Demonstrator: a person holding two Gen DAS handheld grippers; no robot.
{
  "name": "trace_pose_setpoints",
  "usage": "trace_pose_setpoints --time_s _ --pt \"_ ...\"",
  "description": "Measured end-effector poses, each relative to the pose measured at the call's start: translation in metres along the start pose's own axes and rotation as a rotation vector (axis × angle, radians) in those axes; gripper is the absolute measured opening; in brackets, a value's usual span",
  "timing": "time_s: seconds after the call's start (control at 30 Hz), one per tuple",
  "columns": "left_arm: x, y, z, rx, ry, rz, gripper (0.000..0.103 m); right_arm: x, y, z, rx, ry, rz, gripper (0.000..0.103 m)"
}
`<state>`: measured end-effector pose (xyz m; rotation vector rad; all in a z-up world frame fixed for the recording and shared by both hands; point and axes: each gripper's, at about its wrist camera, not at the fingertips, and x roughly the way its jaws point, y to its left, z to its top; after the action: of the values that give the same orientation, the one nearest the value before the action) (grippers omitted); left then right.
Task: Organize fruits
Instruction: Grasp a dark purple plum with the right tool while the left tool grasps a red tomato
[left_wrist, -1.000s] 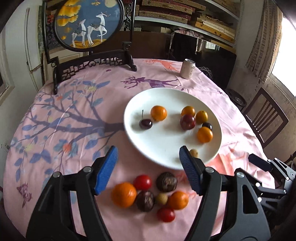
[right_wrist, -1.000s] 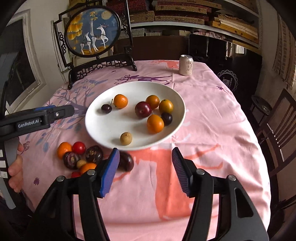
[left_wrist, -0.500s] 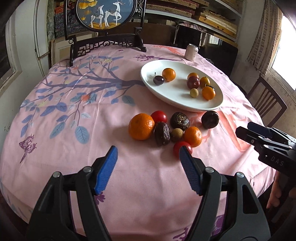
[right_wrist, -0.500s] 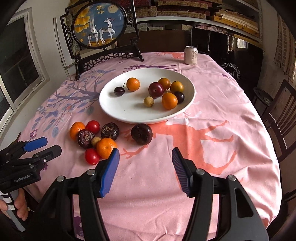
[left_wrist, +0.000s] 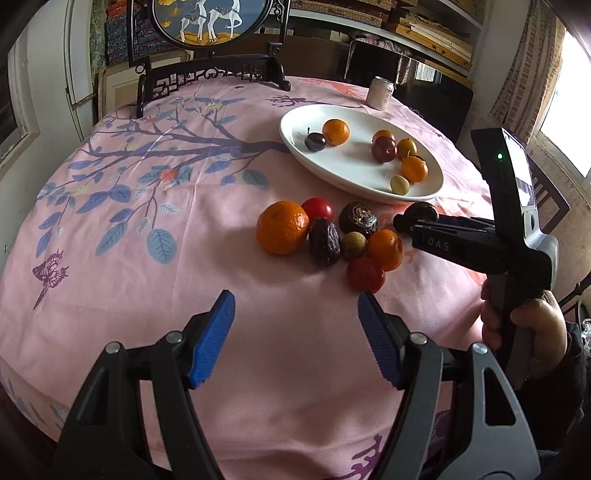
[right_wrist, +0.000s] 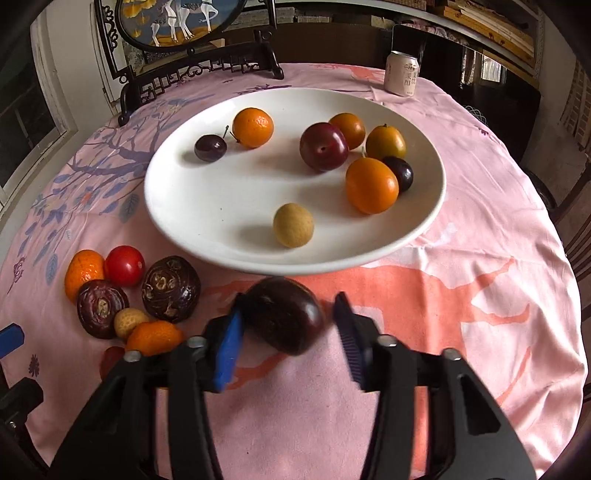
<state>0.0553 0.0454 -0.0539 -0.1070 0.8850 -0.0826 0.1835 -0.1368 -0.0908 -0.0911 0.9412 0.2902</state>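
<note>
A white plate (right_wrist: 177, 206) holds several fruits, among them an orange (right_wrist: 253, 127), a plum (right_wrist: 323, 146) and a longan (right_wrist: 293, 225). A dark passion fruit (right_wrist: 284, 314) lies on the cloth just in front of the plate. My right gripper (right_wrist: 288, 328) straddles it, jaws narrowed; the left pad touches it, a small gap shows at the right pad. In the left wrist view the right gripper (left_wrist: 410, 221) sits by that fruit (left_wrist: 421, 210). My left gripper (left_wrist: 295, 332) is open and empty, short of a loose cluster: mandarin (left_wrist: 282, 227), tomato (left_wrist: 317, 208), dark fruits.
A pink printed tablecloth (left_wrist: 147, 258) covers the round table. A drink can (right_wrist: 402, 74) stands at the far edge. A framed round deer picture on a black stand (left_wrist: 210, 22) is at the back. A chair (left_wrist: 550, 199) is on the right.
My right gripper moved forward and down around the dark passion fruit and its jaws narrowed. My left gripper drew back a little and turned slightly, still open.
</note>
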Motion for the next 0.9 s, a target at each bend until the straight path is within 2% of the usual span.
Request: trace_pose_setpoints --time_s 0.1,0.27,0.4,0.47,0.57,0.7,0.9 --pt "0.007 -0.008 0.001 0.009 0.021 -0.031 0.071 -0.016 -0.004 -0.004 0.013 -0.021 0.041 0.036" --pt "0.027 -0.029 0.003 0.046 0.066 -0.055 0.071 -0.062 -0.017 -0.025 0.025 -0.095 0.029 0.037" --pt "0.05 -0.043 0.007 0.058 0.108 -0.04 0.07 -0.077 -0.029 -0.042 0.04 -0.102 0.027 0.037" --pt "0.06 -0.047 0.01 0.055 0.125 -0.031 0.063 -0.079 -0.034 -0.048 0.045 -0.099 0.034 0.037" --pt "0.068 -0.052 0.015 0.065 0.12 -0.004 0.059 -0.081 -0.038 -0.052 0.056 -0.097 0.05 0.037" --pt "0.072 -0.056 0.02 0.063 0.115 -0.005 0.032 -0.083 -0.04 -0.052 0.066 -0.105 0.062 0.036" --pt "0.068 -0.057 0.019 0.067 0.108 -0.009 0.031 -0.084 -0.041 -0.051 0.074 -0.108 0.066 0.036"
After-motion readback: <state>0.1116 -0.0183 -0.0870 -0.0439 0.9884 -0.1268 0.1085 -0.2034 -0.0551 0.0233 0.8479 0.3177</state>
